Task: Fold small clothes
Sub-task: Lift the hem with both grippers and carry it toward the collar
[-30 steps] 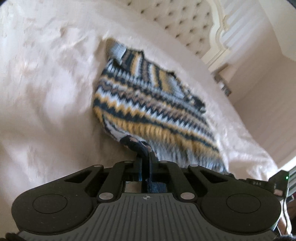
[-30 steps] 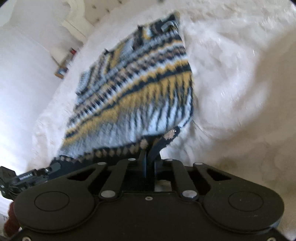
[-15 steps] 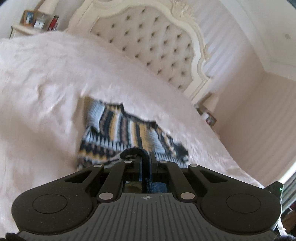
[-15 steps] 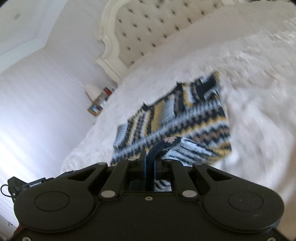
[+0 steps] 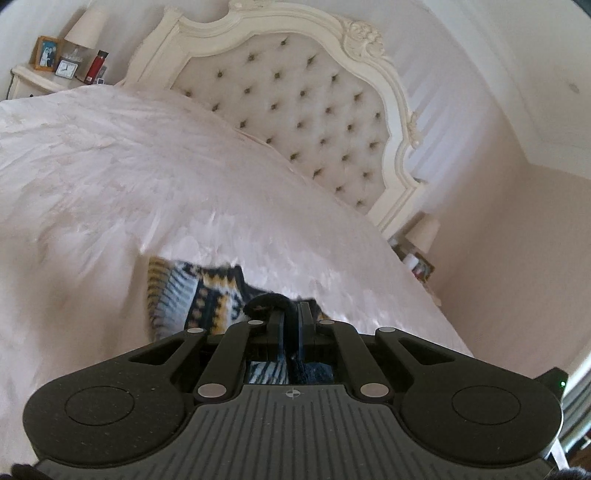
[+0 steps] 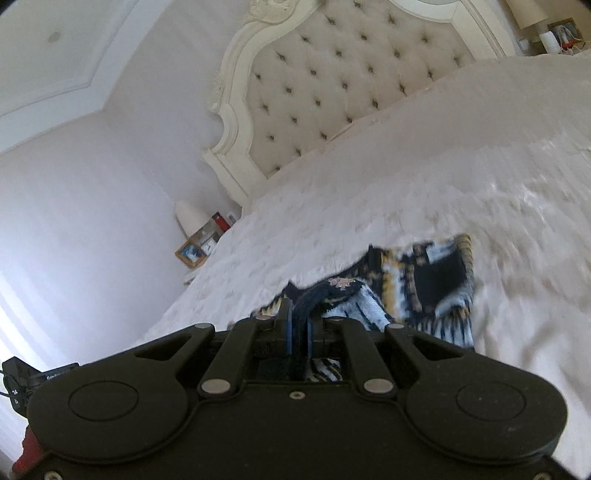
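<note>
Open stretch of pale bedspread (image 5: 122, 184) on all sides of the knitted sweater (image 5: 199, 291), nothing else lying on it. Blocked at the far end by the tufted headboard (image 5: 295, 107). Hemmed in at both far corners by crowded nightstands: lamp (image 5: 83, 27), picture frame (image 5: 46, 53), red bottle (image 5: 96, 66) on one, another lamp (image 5: 424, 230) on the other.

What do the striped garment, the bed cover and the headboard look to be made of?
Striped garment: knitted yarn, probably wool or acrylic; fuzzy zigzag bands in navy, mustard and pale blue.
Bed cover: pale fabric with a soft sheen, likely plush or satin-like; motion blur hides the weave.
Headboard: buttoned, tufted beige upholstery in a carved cream frame, seemingly painted wood.
</note>
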A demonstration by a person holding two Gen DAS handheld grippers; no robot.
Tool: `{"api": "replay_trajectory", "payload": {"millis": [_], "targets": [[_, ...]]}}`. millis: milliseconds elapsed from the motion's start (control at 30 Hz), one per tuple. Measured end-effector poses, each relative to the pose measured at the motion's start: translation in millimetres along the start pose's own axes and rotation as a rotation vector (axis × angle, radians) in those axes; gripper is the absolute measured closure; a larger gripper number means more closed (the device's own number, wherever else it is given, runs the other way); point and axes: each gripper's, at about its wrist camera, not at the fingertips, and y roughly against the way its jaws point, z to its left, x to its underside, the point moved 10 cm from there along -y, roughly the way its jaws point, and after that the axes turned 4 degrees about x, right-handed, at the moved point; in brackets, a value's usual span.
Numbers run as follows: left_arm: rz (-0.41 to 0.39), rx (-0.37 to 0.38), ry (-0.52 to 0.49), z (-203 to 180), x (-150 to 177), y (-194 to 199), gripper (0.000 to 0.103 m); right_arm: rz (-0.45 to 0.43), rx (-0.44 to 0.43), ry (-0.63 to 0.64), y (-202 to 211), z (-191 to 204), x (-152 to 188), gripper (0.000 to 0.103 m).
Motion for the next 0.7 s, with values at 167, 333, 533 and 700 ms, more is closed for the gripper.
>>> {"api": "replay_trajectory", "payload": {"millis": [167, 333, 533, 700], "targets": [[0.011, -0.029, 0.008, 14, -23, -39, 0.097, -0.015, 0.036, 0.02, -42, -11, -24, 0.089], [0.048, -0.097, -0.006, 33, -29, -83, 0.097, -0.002, 0.105, -0.007, -89, -36, -36, 0.089], [0.068, -0.216, 0.002, 76, -31, -119, 0.097, 0.066, 0.207, -0.059, -139, -78, -32, 0.089], [0.123, -0.247, -0.041, 90, -26, -130, 0.096, 0.12, 0.25, -0.068, -165, -100, -22, 0.089]]}}
